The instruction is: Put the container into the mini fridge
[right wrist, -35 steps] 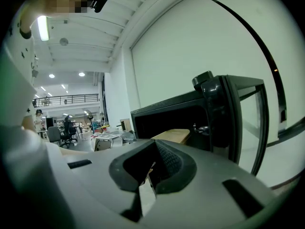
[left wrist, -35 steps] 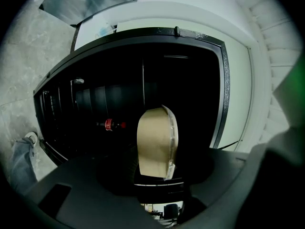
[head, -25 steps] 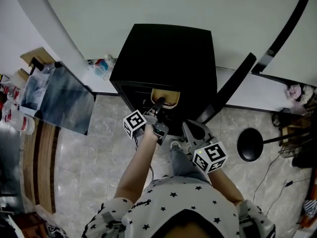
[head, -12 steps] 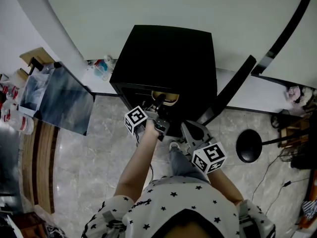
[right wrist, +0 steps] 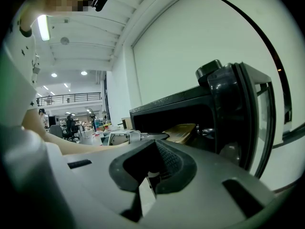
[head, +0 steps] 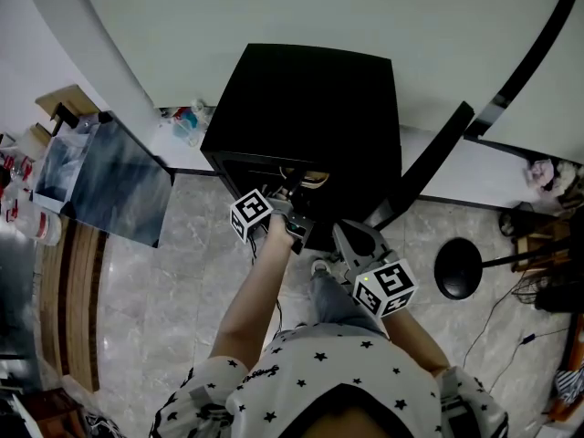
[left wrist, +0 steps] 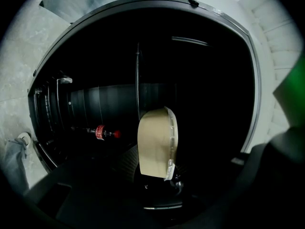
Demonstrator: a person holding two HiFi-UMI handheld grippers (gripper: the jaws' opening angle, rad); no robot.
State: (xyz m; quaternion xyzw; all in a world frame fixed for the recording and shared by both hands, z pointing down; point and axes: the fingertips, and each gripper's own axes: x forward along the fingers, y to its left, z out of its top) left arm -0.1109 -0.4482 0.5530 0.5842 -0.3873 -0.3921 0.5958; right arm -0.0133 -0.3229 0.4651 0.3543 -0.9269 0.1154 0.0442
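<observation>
The black mini fridge stands on the floor against the wall, its door swung open to the right. My left gripper reaches into the fridge opening, shut on a tan container with a clear lid. In the left gripper view the container stands on edge between the jaws, inside the dark fridge interior. My right gripper hangs just in front of the fridge, lower right of the left one, shut and empty.
A small bottle with a red label lies inside the fridge at the left. A glass-topped stand and shelves with bottles sit to the left. A round black stand base and cables lie at the right.
My left gripper has pushed forward with the container, which now sits deeper in the fridge and shows less from above. The right gripper has barely moved.
</observation>
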